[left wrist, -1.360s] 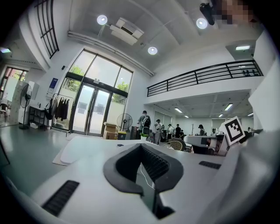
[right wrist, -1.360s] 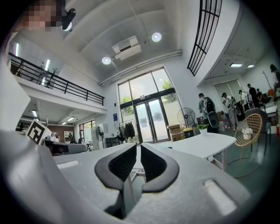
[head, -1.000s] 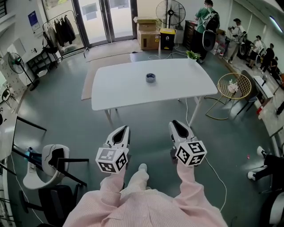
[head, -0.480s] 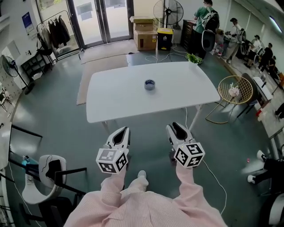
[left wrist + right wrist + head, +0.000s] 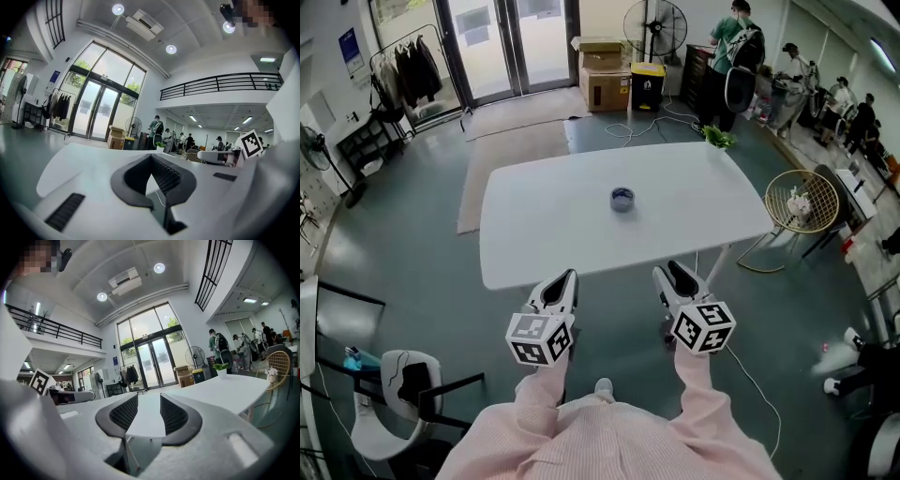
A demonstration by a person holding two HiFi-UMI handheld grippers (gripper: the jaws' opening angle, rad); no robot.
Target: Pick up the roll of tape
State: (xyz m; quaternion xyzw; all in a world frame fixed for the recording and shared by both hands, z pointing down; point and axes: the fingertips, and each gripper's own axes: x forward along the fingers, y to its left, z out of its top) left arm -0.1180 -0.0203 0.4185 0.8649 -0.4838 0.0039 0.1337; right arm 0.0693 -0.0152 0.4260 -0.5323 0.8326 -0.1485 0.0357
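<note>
While both grippers hang short of the table's near edge, neither one touches the work.

Left gripper (image 5: 566, 277): the jaw tips meet and nothing sits between them. It points roughly level toward the table.

Roll of tape (image 5: 622, 199): it rests near the centre of the white table (image 5: 534, 239) and appears to lie flat with the core hole upward. It is well apart from both grippers, at about 1 o'clock from the left one and 11 o'clock from the right.

Right gripper (image 5: 672, 271): the jaws are opening, with a clear gap showing between the ribbed pads. Only the table top is visible beyond them, and nothing is held.

Handling estimate: the roll is probably light and stiff, with a smooth outer face that may skate on the table if nudged. Two holds look workable — pads squarely across the outer diameter, or one jaw down the core pinching the wall. The second looks safer if the roll proves wide.
</note>
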